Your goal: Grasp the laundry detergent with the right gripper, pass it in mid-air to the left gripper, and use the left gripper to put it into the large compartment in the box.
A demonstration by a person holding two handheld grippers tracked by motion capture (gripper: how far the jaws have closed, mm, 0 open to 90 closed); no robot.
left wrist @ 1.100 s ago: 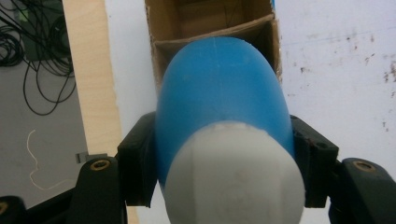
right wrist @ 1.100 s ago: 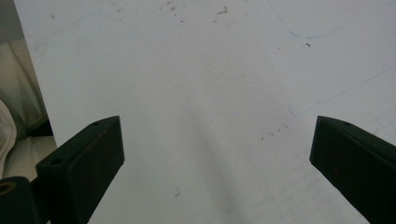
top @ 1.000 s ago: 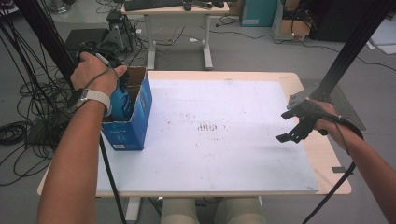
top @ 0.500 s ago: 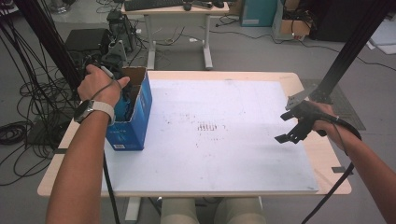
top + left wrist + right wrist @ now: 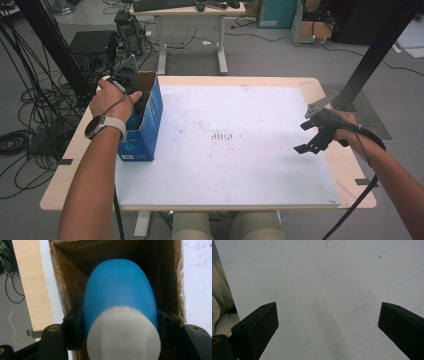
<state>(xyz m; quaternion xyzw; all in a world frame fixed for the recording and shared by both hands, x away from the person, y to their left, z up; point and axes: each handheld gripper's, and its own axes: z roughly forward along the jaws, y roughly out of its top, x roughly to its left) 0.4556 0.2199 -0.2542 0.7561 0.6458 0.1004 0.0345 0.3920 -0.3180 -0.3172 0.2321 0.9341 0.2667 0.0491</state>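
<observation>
At the far left of the high view, black cables sprawl over a grey floor, with dark equipment boxes in the upper left corner beside a black slanting frame post. Just right of them, at the left edge of the wooden table, stands an open blue cardboard box, resting on the white sheet that covers most of the tabletop. The left hand, a watch on its wrist, sits over the box mouth; the left gripper points down into the box with its jaws pinching a blue bottle by the sides, its white cap toward the camera and its body between the brown inner walls. The middle of the sheet is bare except for faint dark smudges. Behind the table, at the top centre, is a second small desk with a keyboard on it, and a teal box on the floor to its right. At the right edge, the right gripper hangs just above the sheet, jaws spread wide with nothing between them, a cable trailing off along the forearm. Another black post crosses the upper right corner.
</observation>
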